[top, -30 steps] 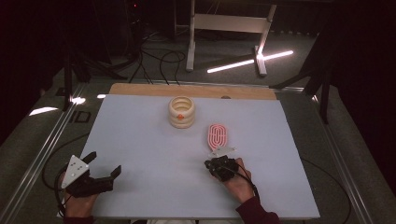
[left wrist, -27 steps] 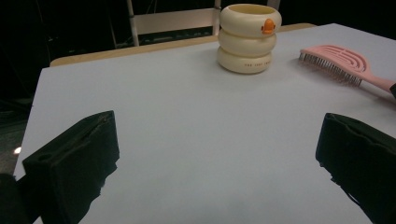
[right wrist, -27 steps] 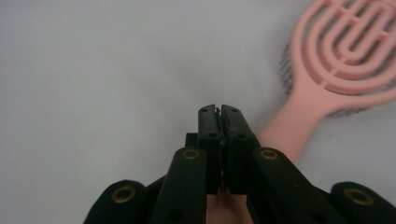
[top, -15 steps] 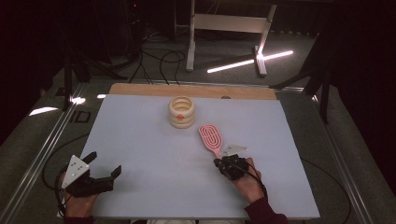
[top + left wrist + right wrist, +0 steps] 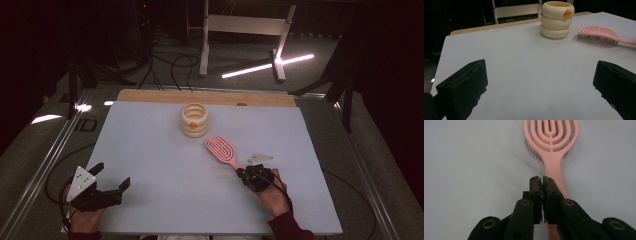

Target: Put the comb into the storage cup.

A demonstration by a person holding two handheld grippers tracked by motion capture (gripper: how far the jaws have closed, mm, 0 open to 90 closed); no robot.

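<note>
- The right hand-held gripper (image 5: 249, 175) sits low over the desk (image 5: 150, 150) at the near right, jaws clenched together with nothing visible between them.
- The pink hairbrush (image 5: 223, 151) lies flat, bristles down, its handle running beside and under those jaws (image 5: 555, 170).
- The left hand-held gripper (image 5: 111, 181) hovers at the near left, released wide.
- A cream ringed cup (image 5: 194, 119) stands beyond the brush.
</note>
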